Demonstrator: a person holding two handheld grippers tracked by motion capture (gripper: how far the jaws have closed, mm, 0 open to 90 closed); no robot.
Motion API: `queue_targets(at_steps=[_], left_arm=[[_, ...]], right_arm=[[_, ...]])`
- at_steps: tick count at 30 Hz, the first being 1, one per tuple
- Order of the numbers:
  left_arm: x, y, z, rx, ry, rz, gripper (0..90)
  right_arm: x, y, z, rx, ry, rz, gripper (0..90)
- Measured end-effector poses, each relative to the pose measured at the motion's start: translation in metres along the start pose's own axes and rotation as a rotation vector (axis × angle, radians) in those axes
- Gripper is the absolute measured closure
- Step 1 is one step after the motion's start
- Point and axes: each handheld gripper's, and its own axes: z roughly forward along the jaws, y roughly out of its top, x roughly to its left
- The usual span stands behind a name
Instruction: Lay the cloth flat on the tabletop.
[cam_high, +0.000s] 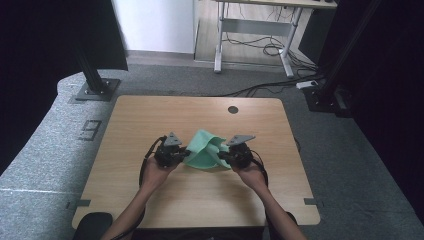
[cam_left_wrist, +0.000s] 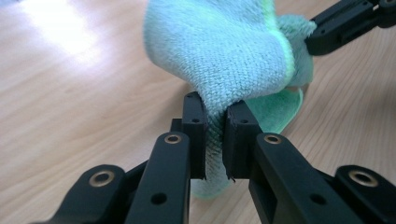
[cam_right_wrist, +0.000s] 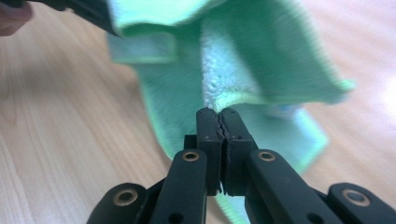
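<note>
A green microfibre cloth (cam_high: 204, 149) hangs bunched between my two grippers at the middle of the wooden table (cam_high: 150, 120). My left gripper (cam_high: 182, 154) is shut on the cloth's left edge; in the left gripper view the cloth (cam_left_wrist: 224, 51) is pinched between the jaws at the left gripper (cam_left_wrist: 215, 122). My right gripper (cam_high: 222, 156) is shut on the right edge; the right gripper (cam_right_wrist: 219, 116) jaws press a fold of the cloth (cam_right_wrist: 261, 60). Part of the cloth rests on the table. The other gripper's jaw shows at the top right of the left gripper view.
A round cable hole (cam_high: 233, 109) sits near the table's far edge. Black frame posts (cam_high: 92, 75) stand on the grey floor behind the table's far corners. A white desk frame (cam_high: 252, 30) with cables stands farther back.
</note>
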Motion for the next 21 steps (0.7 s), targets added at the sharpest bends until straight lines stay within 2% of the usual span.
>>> queue_targets(at_steps=[1, 3, 4, 6, 10, 12, 15, 16, 18, 20, 21], left_arm=[[0.003, 0.001, -0.003, -0.007, 0.002, -0.008, 80.2], [0.009, 0.002, -0.007, -0.013, 0.01, -0.027, 79.9], [0.013, 0.002, -0.008, -0.012, 0.012, -0.04, 79.3], [0.021, -0.001, -0.006, 0.002, 0.019, -0.071, 78.6], [0.038, -0.014, 0.005, 0.048, 0.029, -0.134, 77.6], [0.045, -0.024, 0.012, 0.08, 0.045, -0.16, 76.9], [0.053, -0.039, 0.021, 0.133, 0.068, -0.182, 74.6], [0.055, -0.043, 0.023, 0.148, 0.073, -0.185, 68.4], [0.058, -0.047, 0.023, 0.155, 0.089, -0.189, 51.4], [0.058, -0.046, 0.02, 0.139, 0.081, -0.184, 36.0], [0.058, -0.043, 0.017, 0.129, 0.084, -0.179, 32.0]], right_arm=[[-0.006, 0.005, -0.006, -0.012, -0.021, 0.002, 87.1], [-0.009, 0.007, -0.008, -0.014, -0.033, 0.006, 87.1], [-0.018, 0.011, -0.01, -0.019, -0.051, 0.025, 87.1], [-0.026, 0.015, -0.007, -0.012, -0.069, 0.04, 87.1], [-0.034, 0.015, 0.005, 0.02, -0.09, 0.051, 86.8], [-0.037, 0.012, 0.017, 0.055, -0.093, 0.058, 86.0], [-0.039, 0.003, 0.035, 0.1, -0.097, 0.073, 83.5], [-0.041, -0.004, 0.044, 0.124, -0.1, 0.084, 78.3], [-0.042, -0.009, 0.048, 0.138, -0.102, 0.099, 69.2], [-0.042, -0.011, 0.048, 0.131, -0.107, 0.115, 56.1], [-0.042, -0.011, 0.047, 0.124, -0.109, 0.115, 50.7]])
